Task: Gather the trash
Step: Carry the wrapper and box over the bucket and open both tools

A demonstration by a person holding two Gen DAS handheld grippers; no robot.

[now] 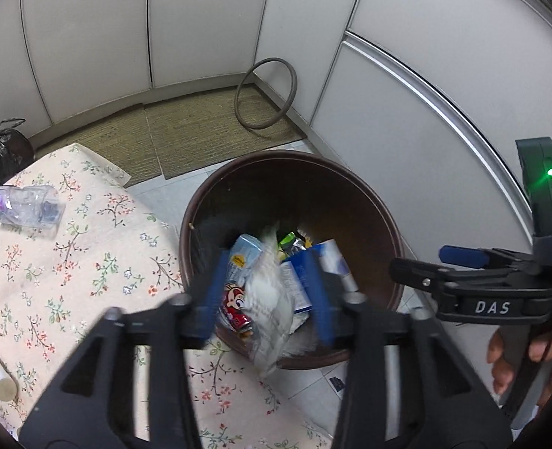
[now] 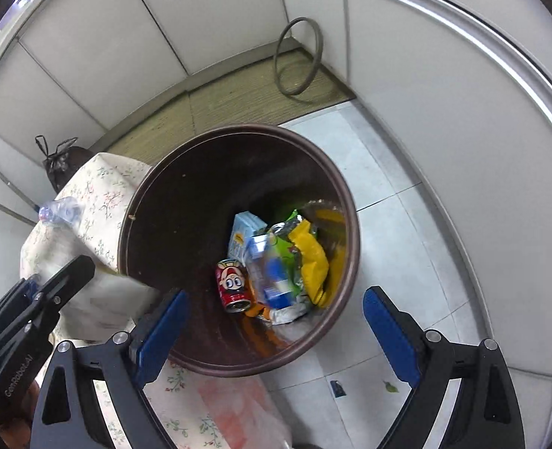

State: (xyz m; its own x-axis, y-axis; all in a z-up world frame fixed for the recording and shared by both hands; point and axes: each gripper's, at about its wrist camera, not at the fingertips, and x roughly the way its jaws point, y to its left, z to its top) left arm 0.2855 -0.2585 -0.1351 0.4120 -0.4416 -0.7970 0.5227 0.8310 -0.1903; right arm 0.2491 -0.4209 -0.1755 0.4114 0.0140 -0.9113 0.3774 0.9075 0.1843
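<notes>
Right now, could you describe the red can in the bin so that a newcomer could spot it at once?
Find the round brown trash bin on the tiled floor beside the floral-clothed table. At its bottom, left of the yellow and green wrappers, lies the red can. It alone carries a cartoon face with big eyes.

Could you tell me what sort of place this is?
Probably a corner of a home or office: a brown waste bin on pale floor tiles, a woven mat along white panelled walls, and a floral tablecloth.
</notes>
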